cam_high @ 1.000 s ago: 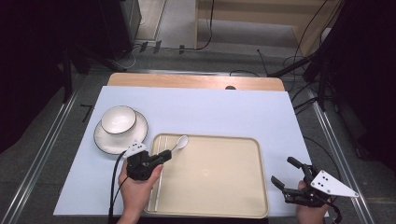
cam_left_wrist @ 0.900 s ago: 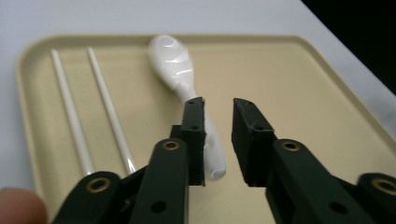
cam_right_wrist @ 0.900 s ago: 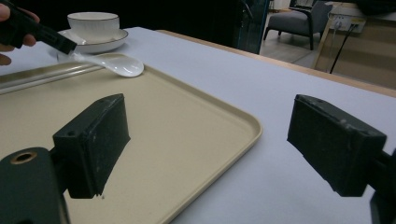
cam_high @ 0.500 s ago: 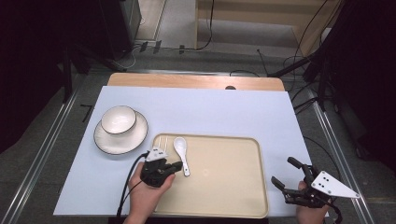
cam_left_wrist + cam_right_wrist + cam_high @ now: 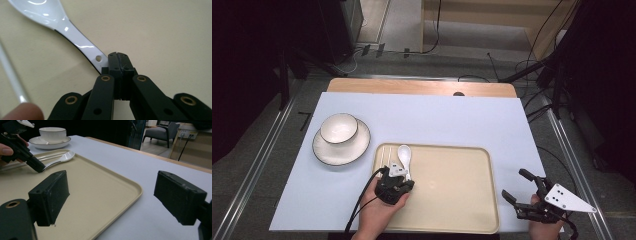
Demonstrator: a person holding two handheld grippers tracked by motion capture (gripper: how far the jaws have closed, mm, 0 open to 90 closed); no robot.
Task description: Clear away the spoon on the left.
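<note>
The left gripper has its jaws pressed together, the glossy white ceramic spoon's handle end touching beside its tips, on the beige plastic tray.

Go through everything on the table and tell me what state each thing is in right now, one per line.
spoon: lying on the tray, handle end in the left gripper's jaws
left gripper: shut on the spoon handle
right gripper: open, holding nothing
tray: flat on the table, carries the spoon
bowl: upright on the plate, looks empty
plate: flat, under the bowl
</note>
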